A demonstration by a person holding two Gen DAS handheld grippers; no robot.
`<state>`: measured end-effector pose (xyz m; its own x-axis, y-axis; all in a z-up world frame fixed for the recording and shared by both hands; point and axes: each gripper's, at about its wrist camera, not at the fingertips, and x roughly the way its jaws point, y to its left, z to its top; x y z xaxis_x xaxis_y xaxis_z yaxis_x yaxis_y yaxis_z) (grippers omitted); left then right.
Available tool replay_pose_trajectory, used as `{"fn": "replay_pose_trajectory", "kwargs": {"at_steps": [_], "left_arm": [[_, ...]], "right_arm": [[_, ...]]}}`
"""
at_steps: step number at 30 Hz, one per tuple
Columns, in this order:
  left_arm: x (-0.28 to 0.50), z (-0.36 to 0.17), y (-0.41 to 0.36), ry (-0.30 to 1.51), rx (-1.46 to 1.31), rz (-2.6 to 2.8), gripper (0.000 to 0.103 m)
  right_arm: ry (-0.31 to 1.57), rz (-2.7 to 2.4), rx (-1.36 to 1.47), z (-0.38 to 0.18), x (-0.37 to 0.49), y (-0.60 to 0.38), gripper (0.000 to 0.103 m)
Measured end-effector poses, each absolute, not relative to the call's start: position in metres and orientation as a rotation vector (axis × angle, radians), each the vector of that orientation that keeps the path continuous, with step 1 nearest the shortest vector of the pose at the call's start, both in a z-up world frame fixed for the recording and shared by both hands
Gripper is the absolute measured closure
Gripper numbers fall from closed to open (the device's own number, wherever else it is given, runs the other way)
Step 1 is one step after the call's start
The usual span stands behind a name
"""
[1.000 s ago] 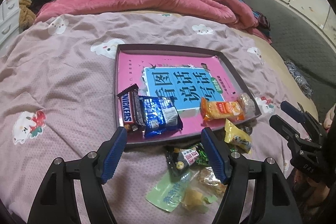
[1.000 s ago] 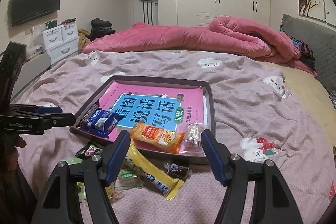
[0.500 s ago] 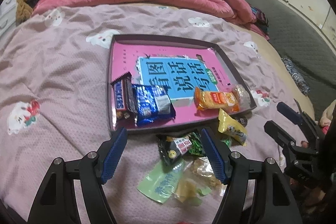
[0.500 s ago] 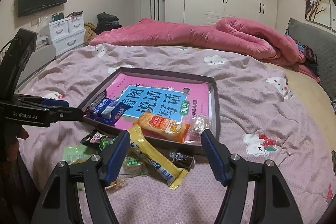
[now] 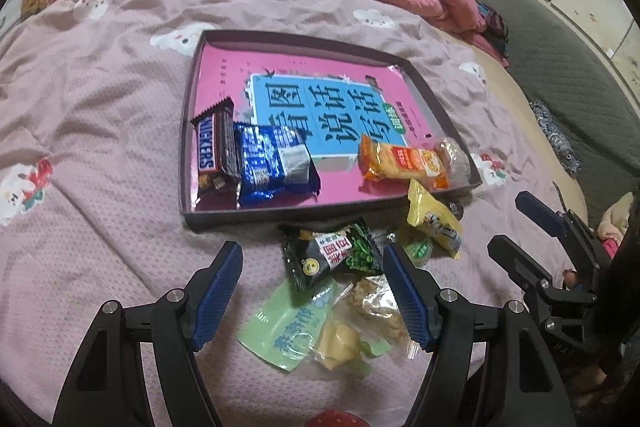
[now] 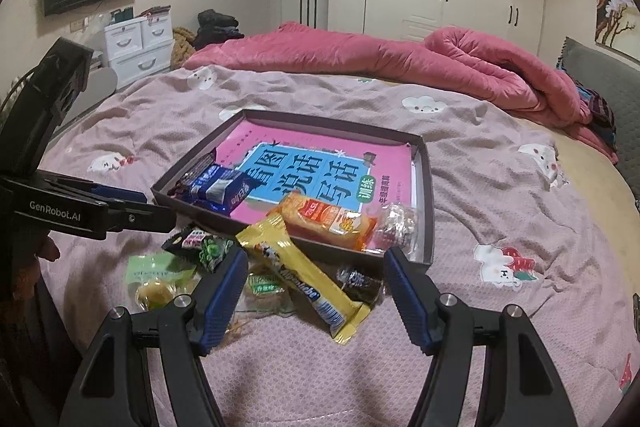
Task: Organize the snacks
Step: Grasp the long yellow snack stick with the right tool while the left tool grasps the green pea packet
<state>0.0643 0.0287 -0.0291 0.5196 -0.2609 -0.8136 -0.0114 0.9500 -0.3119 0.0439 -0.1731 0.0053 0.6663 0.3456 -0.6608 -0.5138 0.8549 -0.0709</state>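
A dark shallow tray (image 5: 248, 217) (image 6: 428, 195) lies on the bed with a pink book in it. In the tray are a Snickers bar (image 5: 214, 155), a blue packet (image 5: 272, 163) (image 6: 222, 189), an orange packet (image 5: 400, 165) (image 6: 326, 221) and a clear-wrapped sweet (image 6: 396, 223). Loose snacks lie before the tray: a black-green pea packet (image 5: 332, 253) (image 6: 200, 243), a yellow packet (image 5: 434, 219) (image 6: 304, 275), a light green pouch (image 5: 292, 327) and a small dark sweet (image 6: 358, 281). My left gripper (image 5: 314, 297) is open above the pea packet. My right gripper (image 6: 314, 297) is open above the yellow packet.
The bed has a mauve sheet with cartoon prints (image 6: 500, 267). A rolled pink duvet (image 6: 400, 59) lies at the far side. A grey padded headboard (image 5: 580, 67) stands to the right. White drawers (image 6: 136, 47) and wardrobes stand beyond the bed.
Both grippers have come down and tilted towards the loose snacks in front of the tray. Both stay open and empty; no snack has moved.
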Motion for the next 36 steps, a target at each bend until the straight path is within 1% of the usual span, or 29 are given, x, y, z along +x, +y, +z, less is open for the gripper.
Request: {"fn": "replay_pose_trajectory", "kwargs": {"at_steps": [18,24,32,35,36], "left_arm": [[0.074,-0.057,0.021,1.09,-0.31,-0.198,0.029],[0.077,-0.062,0.018,1.103,-0.31,-0.205,0.029],[0.083,-0.066,0.011,1.115,-0.307,-0.21,0.029],[0.086,-0.068,0.009,1.119,-0.307,-0.21,0.029],[0.087,-0.069,0.008,1.119,-0.306,-0.21,0.029]], "right_arm": [[0.776,0.544,-0.335,-0.031,0.071,-0.158,0.034],[0.802,0.551,-0.37,-0.043,0.082,-0.15,0.045],[0.809,0.556,-0.354,-0.05,0.091,-0.15,0.071],[0.811,0.549,-0.327,-0.05,0.093,-0.154,0.078],[0.808,0.543,-0.323,-0.05,0.093,-0.156,0.078]]}}
